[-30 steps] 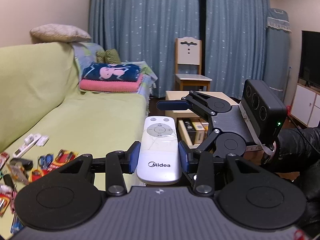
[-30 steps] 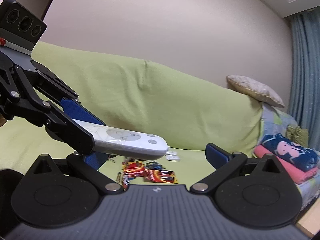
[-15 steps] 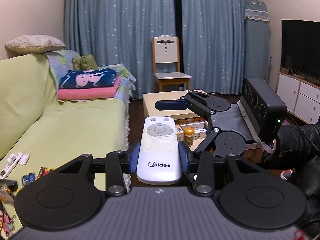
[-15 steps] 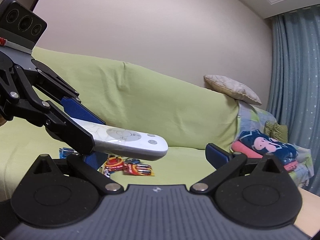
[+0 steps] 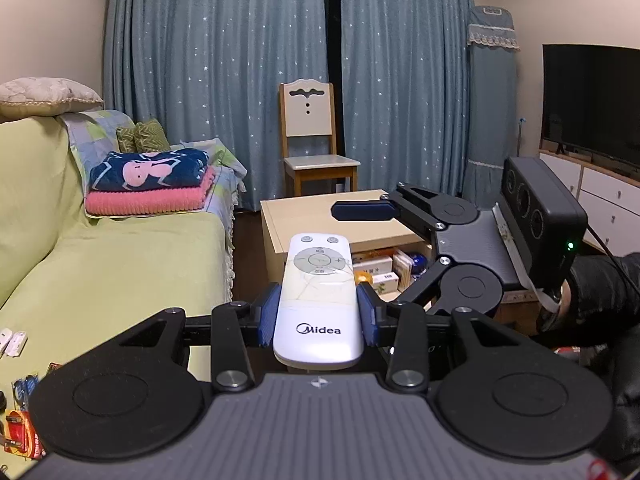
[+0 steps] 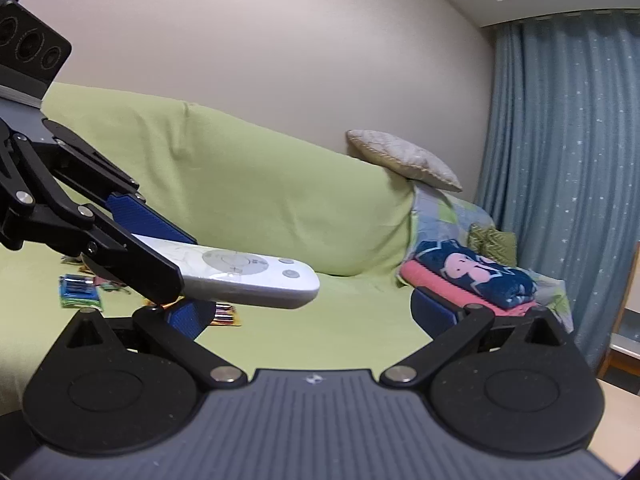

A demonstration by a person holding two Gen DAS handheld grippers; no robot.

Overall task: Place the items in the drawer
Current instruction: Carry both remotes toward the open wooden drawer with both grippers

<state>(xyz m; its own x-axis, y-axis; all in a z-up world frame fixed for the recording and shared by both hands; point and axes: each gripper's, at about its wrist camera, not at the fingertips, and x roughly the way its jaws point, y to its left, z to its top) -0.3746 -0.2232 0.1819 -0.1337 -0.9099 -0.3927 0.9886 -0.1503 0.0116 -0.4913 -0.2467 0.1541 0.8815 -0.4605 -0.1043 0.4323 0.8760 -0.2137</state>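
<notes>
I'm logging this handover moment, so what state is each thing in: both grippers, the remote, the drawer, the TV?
left gripper: shut on the remote, blue pads on both its sides.
right gripper: open, holding nothing.
remote: held off the sofa, buttons up, pointing toward the drawer.
drawer: open, boxes inside.
TV: screen dark.
</notes>
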